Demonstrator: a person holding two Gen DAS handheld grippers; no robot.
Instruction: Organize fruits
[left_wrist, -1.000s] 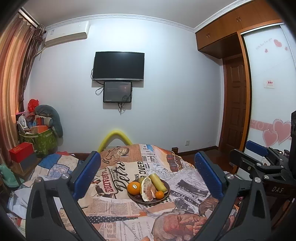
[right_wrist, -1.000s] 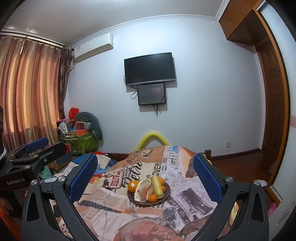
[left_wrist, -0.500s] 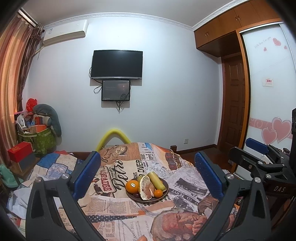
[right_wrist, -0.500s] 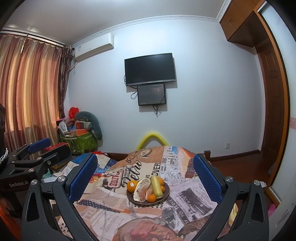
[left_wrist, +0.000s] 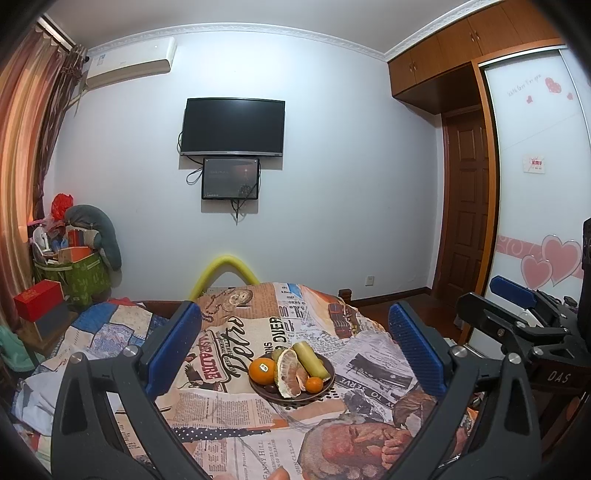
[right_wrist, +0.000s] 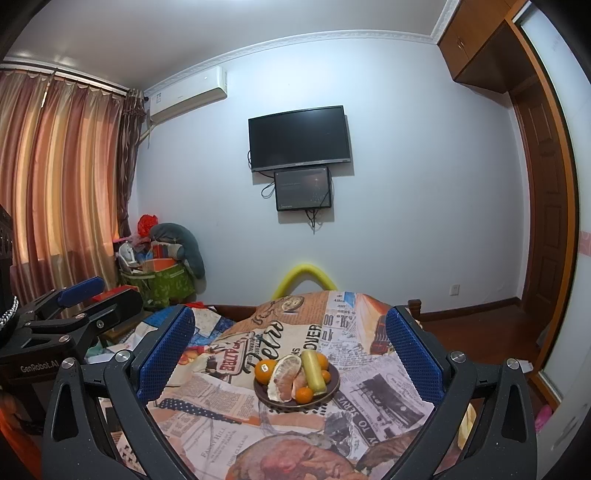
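A dark plate (left_wrist: 325, 384) (right_wrist: 334, 387) of fruit sits on a table covered with a newspaper-print cloth (left_wrist: 236, 413) (right_wrist: 221, 417). On it lie a large orange (left_wrist: 262, 370) (right_wrist: 265, 369), a peeled pomelo half (left_wrist: 288, 371) (right_wrist: 282, 378), a yellow-green long fruit (left_wrist: 311, 361) (right_wrist: 313, 370) and small oranges (left_wrist: 314, 384) (right_wrist: 303, 394). My left gripper (left_wrist: 295, 345) is open and empty, held above and short of the plate. My right gripper (right_wrist: 290, 345) is open and empty too, likewise short of the plate. Each gripper shows at the edge of the other's view.
A yellow curved chair back (left_wrist: 225, 271) stands behind the table. A patchwork-covered surface (left_wrist: 107, 328) lies left. A green bag of clutter (left_wrist: 79, 273) and a red box (left_wrist: 37, 304) stand by the curtain. A wooden door (left_wrist: 465, 206) is at right.
Both views have drifted slightly, and the plate sits a little higher and nearer in each. Both grippers stay open and empty.
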